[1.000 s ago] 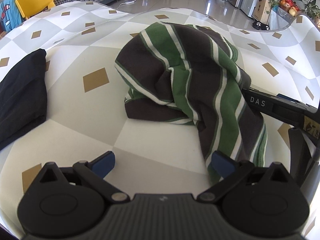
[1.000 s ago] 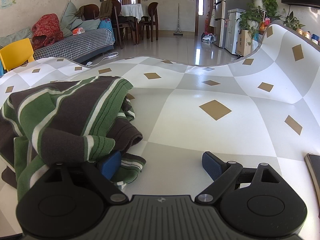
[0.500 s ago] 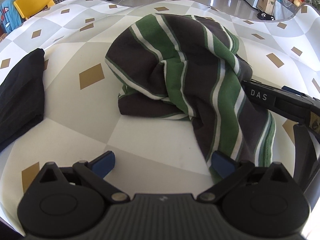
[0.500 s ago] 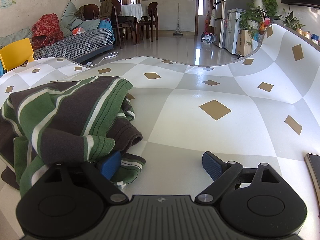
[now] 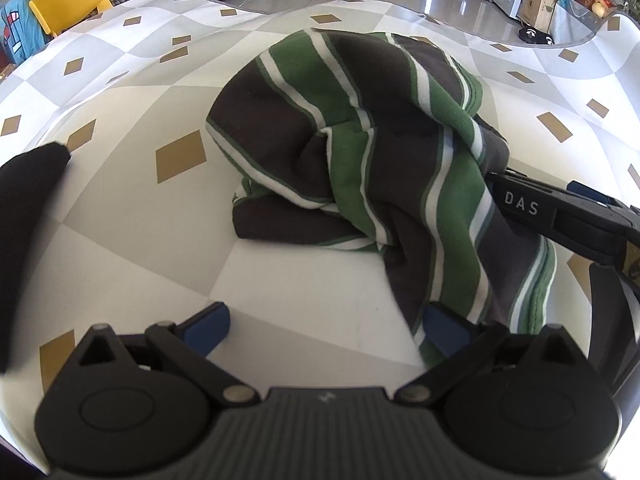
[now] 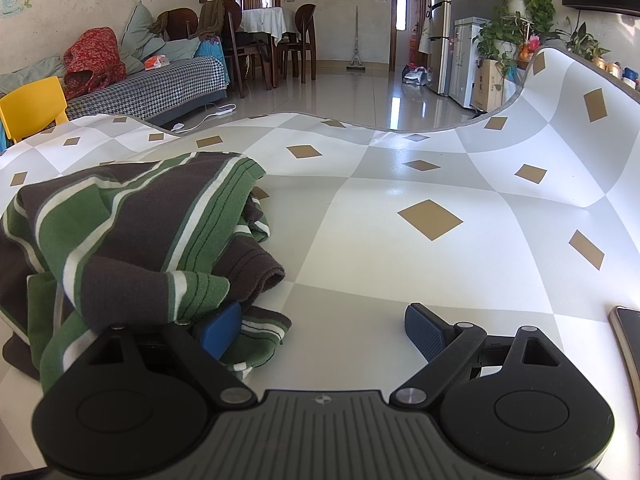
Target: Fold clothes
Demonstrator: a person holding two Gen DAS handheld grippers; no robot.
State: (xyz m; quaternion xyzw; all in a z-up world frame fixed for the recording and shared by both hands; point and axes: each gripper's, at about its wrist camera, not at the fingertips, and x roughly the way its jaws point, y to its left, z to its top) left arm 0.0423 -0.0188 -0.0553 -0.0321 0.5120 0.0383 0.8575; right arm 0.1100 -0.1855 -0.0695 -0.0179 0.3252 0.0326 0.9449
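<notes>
A crumpled green, dark brown and white striped garment (image 5: 372, 168) lies bunched on the checkered table (image 5: 132, 216). My left gripper (image 5: 326, 322) is open just in front of it; its right fingertip (image 5: 444, 328) touches the garment's near hanging edge. In the right wrist view the same garment (image 6: 132, 232) fills the left side. My right gripper (image 6: 320, 330) is open, its left fingertip (image 6: 220, 330) tucked under a fold of cloth and its right fingertip (image 6: 424, 330) over bare table. The right gripper's body shows at the garment's right side in the left wrist view.
A black folded cloth (image 5: 24, 216) lies at the table's left. A dark flat object (image 6: 628, 344) sits at the right edge. Beyond the table's far edge are a yellow chair (image 6: 32, 108), a sofa (image 6: 152, 84) and a tiled floor.
The left gripper has moved a little forward and higher over the garment, which now sits more centred in its view. The right gripper has stayed put.
</notes>
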